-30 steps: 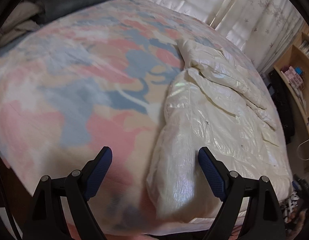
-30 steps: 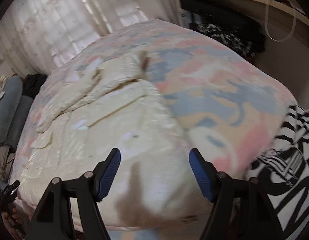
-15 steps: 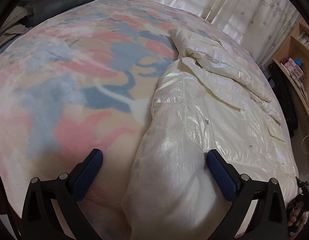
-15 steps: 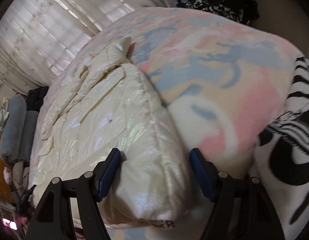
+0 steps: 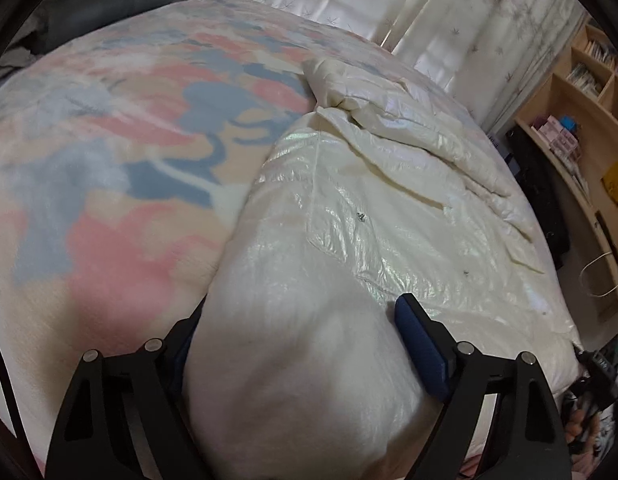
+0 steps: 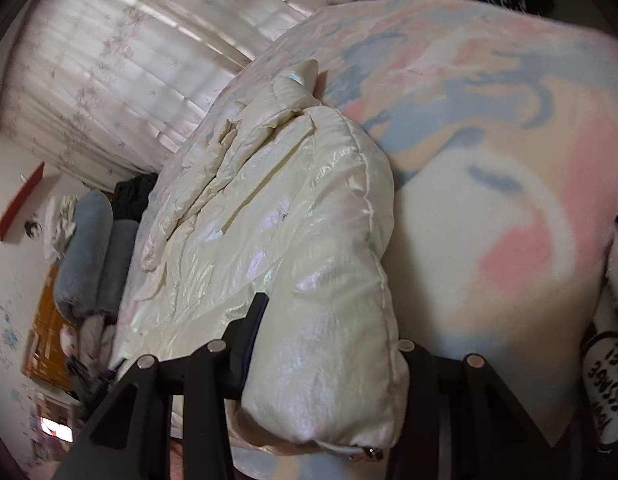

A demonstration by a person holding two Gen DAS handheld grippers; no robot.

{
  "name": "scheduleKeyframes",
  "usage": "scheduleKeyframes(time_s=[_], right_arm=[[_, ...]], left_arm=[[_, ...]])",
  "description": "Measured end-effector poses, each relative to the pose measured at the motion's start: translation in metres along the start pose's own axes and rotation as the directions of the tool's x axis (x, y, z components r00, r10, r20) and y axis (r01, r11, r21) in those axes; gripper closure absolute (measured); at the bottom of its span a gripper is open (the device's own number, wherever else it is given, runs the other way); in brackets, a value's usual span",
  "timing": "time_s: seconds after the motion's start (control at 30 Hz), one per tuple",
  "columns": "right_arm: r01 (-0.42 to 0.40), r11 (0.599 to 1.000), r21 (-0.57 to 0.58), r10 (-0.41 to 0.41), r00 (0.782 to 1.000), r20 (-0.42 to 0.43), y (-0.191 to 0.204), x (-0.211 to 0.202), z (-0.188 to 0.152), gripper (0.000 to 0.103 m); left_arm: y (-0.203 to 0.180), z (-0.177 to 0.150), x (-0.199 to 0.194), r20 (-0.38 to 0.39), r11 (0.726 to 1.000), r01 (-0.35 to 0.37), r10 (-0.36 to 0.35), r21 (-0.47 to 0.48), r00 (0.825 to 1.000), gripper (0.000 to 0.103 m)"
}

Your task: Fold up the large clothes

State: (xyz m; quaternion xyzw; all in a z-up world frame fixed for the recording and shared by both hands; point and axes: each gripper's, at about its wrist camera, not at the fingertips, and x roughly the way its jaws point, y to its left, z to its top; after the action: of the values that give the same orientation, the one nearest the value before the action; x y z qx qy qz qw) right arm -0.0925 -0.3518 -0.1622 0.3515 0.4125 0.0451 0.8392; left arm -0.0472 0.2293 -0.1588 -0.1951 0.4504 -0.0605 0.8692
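Observation:
A shiny cream puffer jacket (image 5: 389, 216) lies spread on a bed covered by a pink, blue and beige blanket (image 5: 109, 152). My left gripper (image 5: 301, 344) straddles the jacket's near hem corner, with the padded fabric bulging between its blue pads (image 5: 421, 344). In the right wrist view my right gripper (image 6: 329, 344) straddles the opposite hem corner of the jacket (image 6: 309, 240), which fills the space between the fingers. Both sets of jaws press into the fabric. A sleeve lies folded across the far part of the jacket.
White curtains (image 5: 389, 0) hang behind the bed. A wooden shelf unit (image 5: 581, 120) stands at the right. Grey rolled bedding (image 6: 89, 248) lies at the bed's head. A black-and-white patterned cloth (image 6: 605, 380) sits at the bed's near right edge.
Both grippers moved forward onto the jacket's hem, and their jaws narrowed from wide open until they pinch the padded corners. The right view has tilted.

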Motion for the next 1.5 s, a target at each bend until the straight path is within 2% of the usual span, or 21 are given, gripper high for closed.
scheduleKeyframes(time_s=[0.03,0.07,0.1,0.17,0.27,0.37,0.5,0.73,0.97,1.23,1.4,1.5], right_arm=[[-0.005,1.000,0.015,0.005,1.000,-0.001,-0.002,0.001,0.000,0.061],[-0.010,0.999,0.030,0.010,1.000,-0.001,-0.003,0.003,0.001,0.061],[-0.013,0.999,0.036,0.013,1.000,0.000,-0.004,0.003,0.001,0.061],[-0.003,1.000,0.028,0.003,1.000,0.004,-0.001,0.003,0.000,0.065],[0.031,0.999,0.011,-0.031,0.999,0.024,0.006,0.001,-0.002,0.075],[0.057,0.998,0.002,-0.057,0.997,0.061,0.014,-0.004,-0.001,0.083],[0.064,0.998,-0.020,-0.061,0.991,0.119,0.034,-0.017,0.004,0.087],[-0.017,0.994,-0.104,0.037,0.980,0.195,0.074,-0.057,0.006,0.087],[-0.066,0.983,-0.173,0.107,0.965,0.238,0.095,-0.101,-0.003,0.088],[-0.105,0.979,-0.175,0.149,0.952,0.265,0.104,-0.115,0.005,0.088],[-0.137,0.986,-0.096,0.158,0.952,0.262,0.089,-0.107,0.020,0.087],[-0.190,0.982,-0.021,0.189,0.946,0.263,0.079,-0.099,0.040,0.087]], left_arm=[[-0.001,0.000,0.001,0.005,1.000,-0.008,0.008,-0.003,1.000,0.021],[-0.002,0.000,0.001,0.004,1.000,-0.011,0.011,-0.005,1.000,0.034],[-0.005,0.001,0.002,-0.003,1.000,0.000,0.000,-0.005,1.000,0.051],[-0.012,0.001,0.002,-0.011,0.999,0.036,-0.036,-0.010,0.999,0.069],[-0.027,0.002,-0.003,0.019,1.000,-0.013,0.013,0.012,1.000,0.084],[-0.039,0.002,-0.014,0.056,0.999,-0.050,0.049,0.013,0.997,0.090],[-0.045,0.004,-0.035,0.103,0.999,-0.035,0.035,-0.008,0.994,0.092],[-0.064,0.003,-0.094,0.202,1.000,0.025,-0.028,0.016,0.979,0.093],[-0.060,-0.010,-0.149,0.248,0.995,0.100,-0.095,-0.005,0.964,0.092],[-0.051,0.008,-0.153,0.226,0.981,0.173,-0.148,-0.092,0.963,0.092],[-0.053,0.036,-0.135,0.208,0.969,0.206,-0.175,-0.137,0.962,0.092],[-0.054,0.059,-0.121,0.211,0.957,0.229,-0.190,-0.179,0.959,0.092]])
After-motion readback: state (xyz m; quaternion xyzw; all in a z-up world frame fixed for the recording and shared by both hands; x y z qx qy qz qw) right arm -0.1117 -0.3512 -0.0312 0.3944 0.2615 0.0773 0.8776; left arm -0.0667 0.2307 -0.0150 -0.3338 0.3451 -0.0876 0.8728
